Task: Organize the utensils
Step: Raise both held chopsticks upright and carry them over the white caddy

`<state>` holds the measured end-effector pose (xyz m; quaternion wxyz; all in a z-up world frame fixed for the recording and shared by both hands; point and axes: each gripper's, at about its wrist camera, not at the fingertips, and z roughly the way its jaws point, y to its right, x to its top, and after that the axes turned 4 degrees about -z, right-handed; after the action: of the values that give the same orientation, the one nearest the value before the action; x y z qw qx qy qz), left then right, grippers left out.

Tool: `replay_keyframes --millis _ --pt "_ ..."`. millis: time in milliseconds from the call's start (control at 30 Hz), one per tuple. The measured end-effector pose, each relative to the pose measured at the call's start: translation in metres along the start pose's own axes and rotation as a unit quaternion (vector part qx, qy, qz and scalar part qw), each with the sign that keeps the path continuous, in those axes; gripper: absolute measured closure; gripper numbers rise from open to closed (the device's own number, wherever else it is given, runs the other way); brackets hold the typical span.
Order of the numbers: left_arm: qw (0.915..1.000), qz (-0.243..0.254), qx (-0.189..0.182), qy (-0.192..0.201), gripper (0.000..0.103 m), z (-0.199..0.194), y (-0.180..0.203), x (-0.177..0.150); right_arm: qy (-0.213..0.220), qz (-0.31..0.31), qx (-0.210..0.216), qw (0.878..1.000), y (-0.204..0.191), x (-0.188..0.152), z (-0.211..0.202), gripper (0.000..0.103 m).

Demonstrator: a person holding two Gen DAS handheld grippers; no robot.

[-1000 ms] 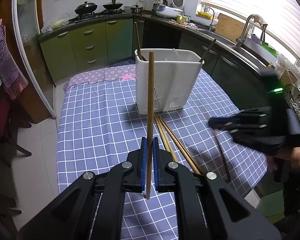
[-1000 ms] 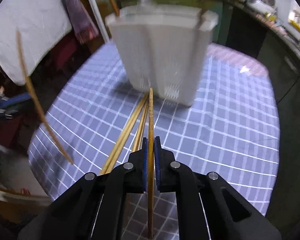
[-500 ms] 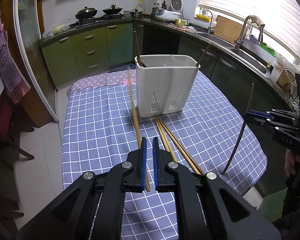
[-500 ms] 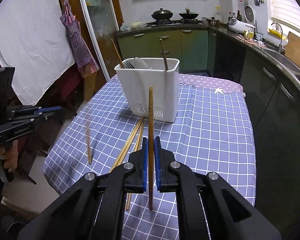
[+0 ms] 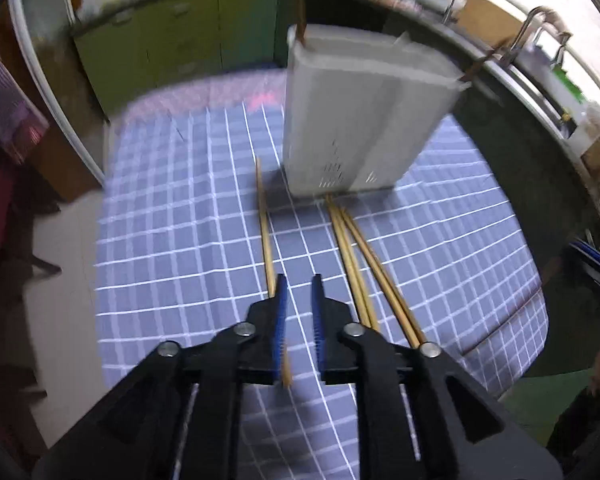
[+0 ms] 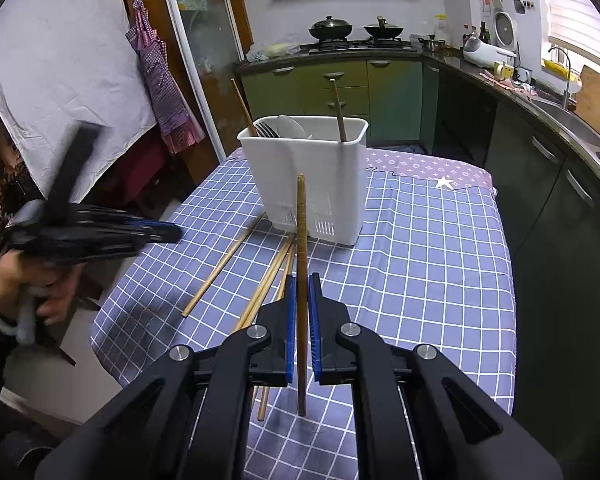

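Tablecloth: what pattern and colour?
Blue-purple tablecloth with white grid checks; clearest in the right wrist view.

the left gripper (image 5: 299, 304) has let go of its pale wooden chopstick (image 5: 265, 232), which now lies flat on the blue checked tablecloth (image 5: 180, 240) left of the loose bundle, jaws apart, looks like it dipped lower too.

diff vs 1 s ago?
Left tongs let go of their chopstick; it now lies on the tablecloth left of the other loose ones, and the jaws are open. Right tongs still grip their chopstick upright. White caddy unmoved.
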<state>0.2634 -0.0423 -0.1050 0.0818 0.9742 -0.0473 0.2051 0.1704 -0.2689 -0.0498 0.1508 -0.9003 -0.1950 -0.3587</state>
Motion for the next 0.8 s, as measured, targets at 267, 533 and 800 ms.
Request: replay_keyframes --millis 267,533,800 --pt "0.9979 -0.029 0.027 -0.051 0.09 0.079 -0.016 0.037 -0.004 0.009 0.003 1.0 0.007 -0.005 -0.003 0.096" --pt "0.9964 -0.035 0.052 -0.056 0.09 0.102 -0.024 0.054 -0.006 0.012 0.007 1.0 0.01 -0.007 -0.002 0.096" --pt "0.9959 -0.033 0.054 -0.064 0.097 0.108 -0.023 0.058 -0.009 0.014 0.01 1.0 0.011 -0.008 -0.001 0.096"
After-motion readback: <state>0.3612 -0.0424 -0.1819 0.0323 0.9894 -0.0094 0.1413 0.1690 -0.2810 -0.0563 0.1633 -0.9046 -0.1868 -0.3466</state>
